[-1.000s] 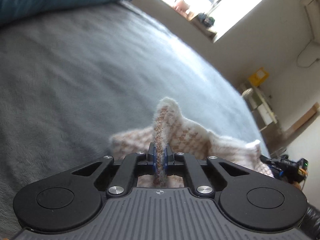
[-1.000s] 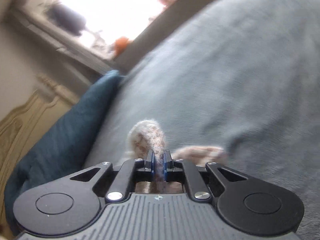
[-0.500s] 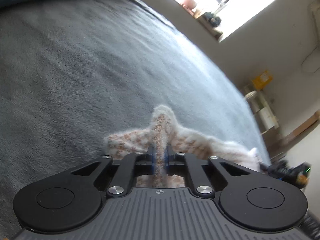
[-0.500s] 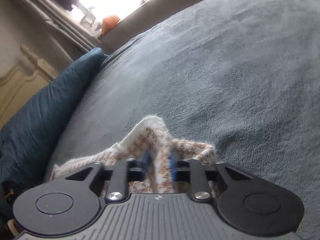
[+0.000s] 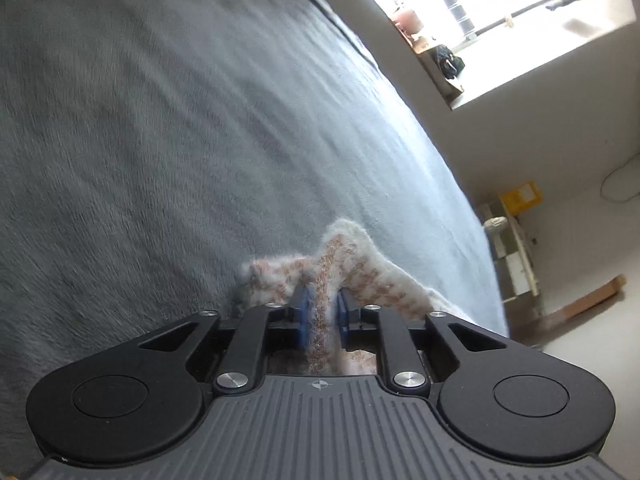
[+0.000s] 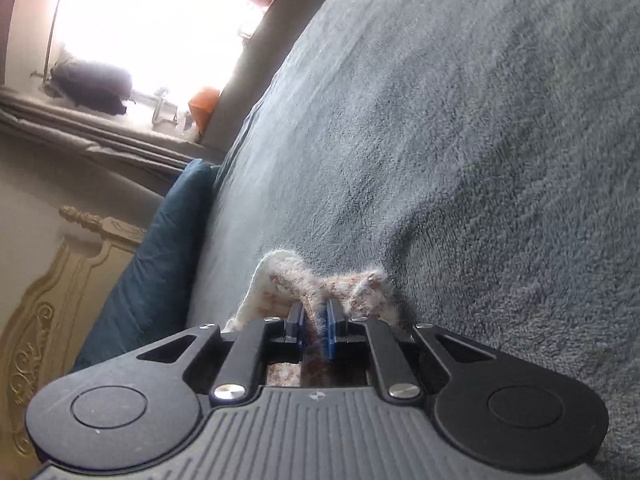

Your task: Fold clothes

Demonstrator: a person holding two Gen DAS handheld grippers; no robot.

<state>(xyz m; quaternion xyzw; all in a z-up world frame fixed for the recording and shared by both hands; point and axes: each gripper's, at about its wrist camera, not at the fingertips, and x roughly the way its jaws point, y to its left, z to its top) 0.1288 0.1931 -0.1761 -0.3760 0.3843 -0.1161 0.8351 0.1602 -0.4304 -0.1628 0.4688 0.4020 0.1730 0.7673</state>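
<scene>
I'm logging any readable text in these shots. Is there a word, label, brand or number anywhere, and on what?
None can be read.
The yellow box on the far shelf shows no legible print: too small and blurred.
Each gripper body carries only a small crosshair mark, a sign and not text.

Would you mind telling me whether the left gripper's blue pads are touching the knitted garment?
Cannot tell. In the left wrist view the fuzzy knitted garment runs between the left gripper as its jaws open; slim gaps seem to flank the fold, but the fuzz blurs them.
</scene>
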